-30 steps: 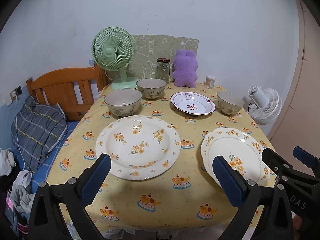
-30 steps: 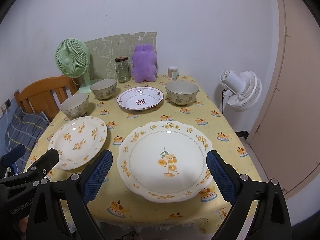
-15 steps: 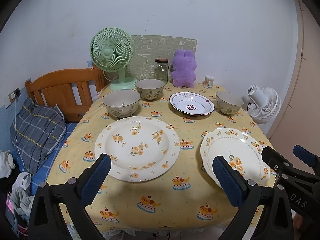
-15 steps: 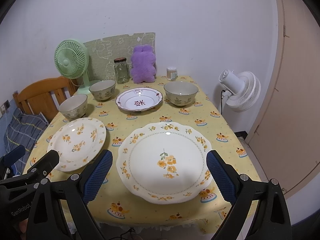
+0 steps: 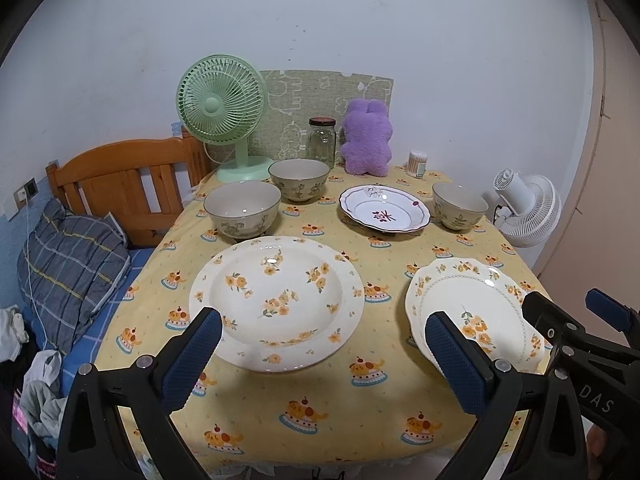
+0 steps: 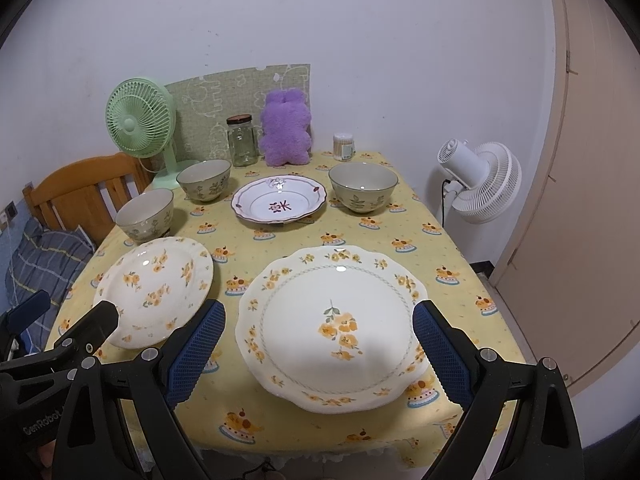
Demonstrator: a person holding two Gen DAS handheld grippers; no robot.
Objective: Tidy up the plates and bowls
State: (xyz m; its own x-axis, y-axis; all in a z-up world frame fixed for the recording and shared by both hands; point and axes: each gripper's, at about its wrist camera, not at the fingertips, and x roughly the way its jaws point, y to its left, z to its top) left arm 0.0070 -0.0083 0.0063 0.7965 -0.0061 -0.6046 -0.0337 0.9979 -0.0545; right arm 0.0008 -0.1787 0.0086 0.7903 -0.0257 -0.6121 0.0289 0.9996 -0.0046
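Observation:
A round plate with orange flowers (image 5: 276, 300) lies at the table's front left. A scalloped plate with orange flowers (image 6: 332, 330) lies at the front right. A smaller white plate with a red rim (image 6: 278, 204) sits behind them. Three beige bowls stand at the left (image 5: 242, 208), back left (image 5: 299, 178) and back right (image 6: 363, 186). My left gripper (image 5: 320, 360) is open and empty above the table's front edge, before the round plate. My right gripper (image 6: 318, 354) is open and empty, its fingers either side of the scalloped plate's near half.
A green fan (image 5: 222, 104), a glass jar (image 5: 322, 142), a purple plush toy (image 5: 366, 138) and a small cotton-swab cup (image 6: 344, 146) stand along the back by the wall. A white floor fan (image 6: 480, 180) is right of the table. A wooden headboard (image 5: 120, 176) and bed are left.
Both grippers have risen and pulled back slightly, so the table sits a little lower in both views. The dishes have not moved and both grippers stay open.

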